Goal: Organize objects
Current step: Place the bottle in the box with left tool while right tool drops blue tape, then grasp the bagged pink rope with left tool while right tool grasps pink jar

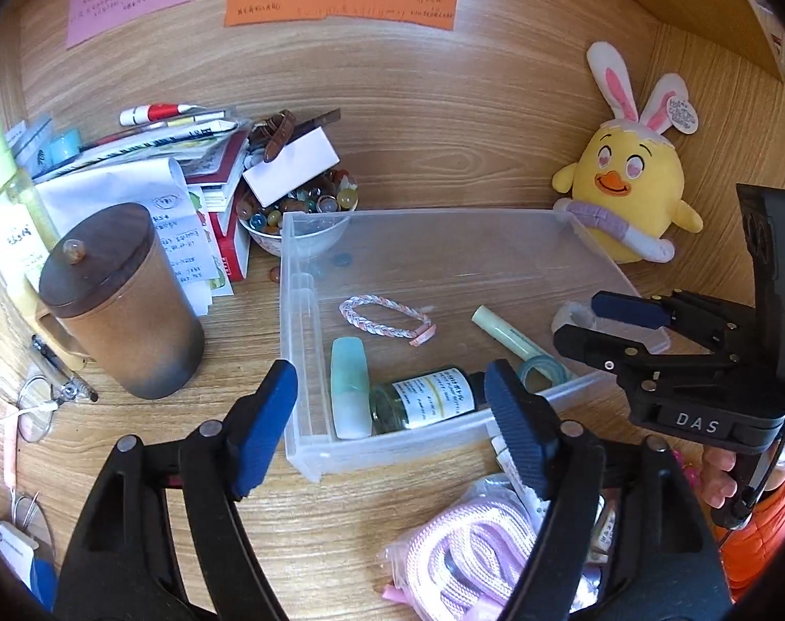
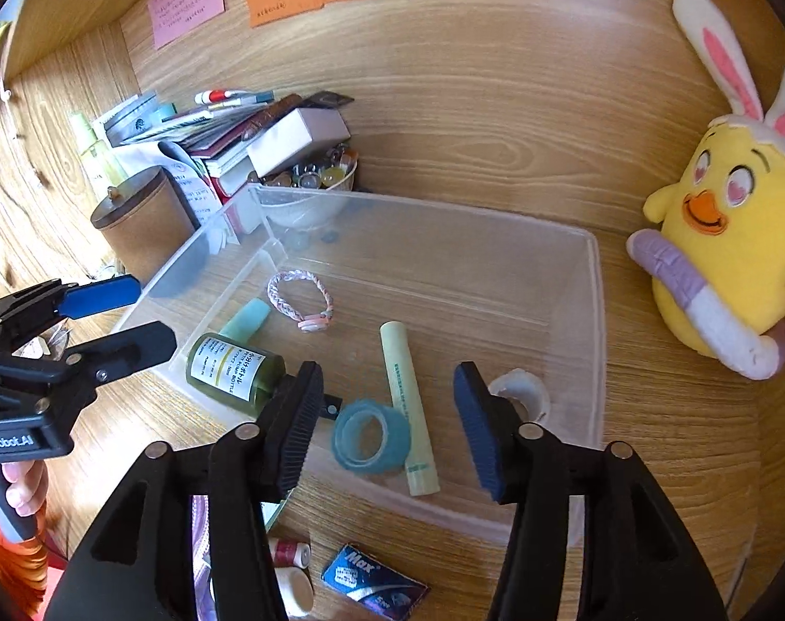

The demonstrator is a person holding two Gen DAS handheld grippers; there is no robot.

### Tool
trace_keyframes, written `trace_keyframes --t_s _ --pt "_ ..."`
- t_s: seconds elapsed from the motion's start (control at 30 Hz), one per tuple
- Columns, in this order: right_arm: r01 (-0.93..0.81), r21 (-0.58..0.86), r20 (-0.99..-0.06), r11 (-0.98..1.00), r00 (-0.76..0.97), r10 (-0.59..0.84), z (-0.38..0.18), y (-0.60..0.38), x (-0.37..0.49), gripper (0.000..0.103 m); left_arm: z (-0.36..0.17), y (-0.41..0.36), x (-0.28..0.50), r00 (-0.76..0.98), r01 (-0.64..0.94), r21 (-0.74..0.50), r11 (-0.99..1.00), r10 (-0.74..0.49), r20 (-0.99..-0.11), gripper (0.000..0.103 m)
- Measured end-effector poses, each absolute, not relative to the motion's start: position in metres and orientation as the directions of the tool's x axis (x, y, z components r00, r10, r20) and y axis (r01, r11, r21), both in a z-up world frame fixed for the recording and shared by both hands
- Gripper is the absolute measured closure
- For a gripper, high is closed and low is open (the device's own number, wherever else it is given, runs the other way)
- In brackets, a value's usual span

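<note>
A clear plastic bin (image 1: 418, 220) (image 2: 596, 310) lies on the wooden desk. In it are a braided bracelet (image 1: 387, 316) (image 2: 299, 300), a mint tube (image 1: 350, 388) (image 2: 247, 316), a green labelled bottle (image 1: 423, 399) (image 2: 232, 367), a pale green stick (image 1: 501, 334) (image 2: 408, 403), a teal tape roll (image 1: 545, 368) (image 2: 370, 434) and a white tape roll (image 1: 573, 315) (image 2: 521, 393). My left gripper (image 1: 392, 429) (image 2: 128, 321) is open and empty at the bin's near left. My right gripper (image 2: 387, 424) (image 1: 594, 323) is open and empty over the bin's near edge, above the teal tape.
A brown lidded cup (image 1: 118, 300), a pile of books and papers (image 1: 185, 165) and a bowl of beads (image 1: 299, 207) stand left of the bin. A yellow chick plush (image 1: 630, 176) (image 2: 728, 238) sits right. A pink cord bundle (image 1: 475, 548), small thread spools (image 2: 291, 553) and a blue Max box (image 2: 371, 582) lie in front.
</note>
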State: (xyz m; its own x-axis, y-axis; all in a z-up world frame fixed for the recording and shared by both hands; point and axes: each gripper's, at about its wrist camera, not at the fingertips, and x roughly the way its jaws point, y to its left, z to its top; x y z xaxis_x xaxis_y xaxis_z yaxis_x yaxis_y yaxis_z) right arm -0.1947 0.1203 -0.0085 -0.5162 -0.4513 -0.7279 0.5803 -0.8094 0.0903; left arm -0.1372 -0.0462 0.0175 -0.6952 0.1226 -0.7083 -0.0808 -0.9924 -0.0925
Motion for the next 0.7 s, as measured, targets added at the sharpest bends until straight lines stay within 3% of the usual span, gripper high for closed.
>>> trace_keyframes --t_s 0.07,0.23,0.3,0.7 --pt "0.578 0.07 -0.712 -0.813 -0.541 -0.447 -0.002 0.126 -0.186 0.047 0.019 -0.045 -0.131 -0.702 -0.075 -0.085 -0.994 0.113 -0.703 0.017" --pt "0.571 0.037 -0.678 -0.82 -0.589 -0.44 0.008 0.142 -0.163 0.035 0.017 -0.038 -0.116 -0.689 -0.087 -0.073 -0.993 0.113 -0.716 0.016" --pt "0.565 0.018 -0.672 -0.825 -0.604 -0.429 0.008 0.148 -0.154 0.034 0.013 -0.035 -0.11 -0.671 -0.095 -0.093 -0.991 0.133 -0.73 0.006" --pt "0.555 0.012 -0.717 -0.831 -0.575 -0.395 -0.029 0.181 -0.112 0.034 -0.029 -0.003 -0.079 -0.551 -0.168 -0.147 -0.975 0.216 -0.806 0.006"
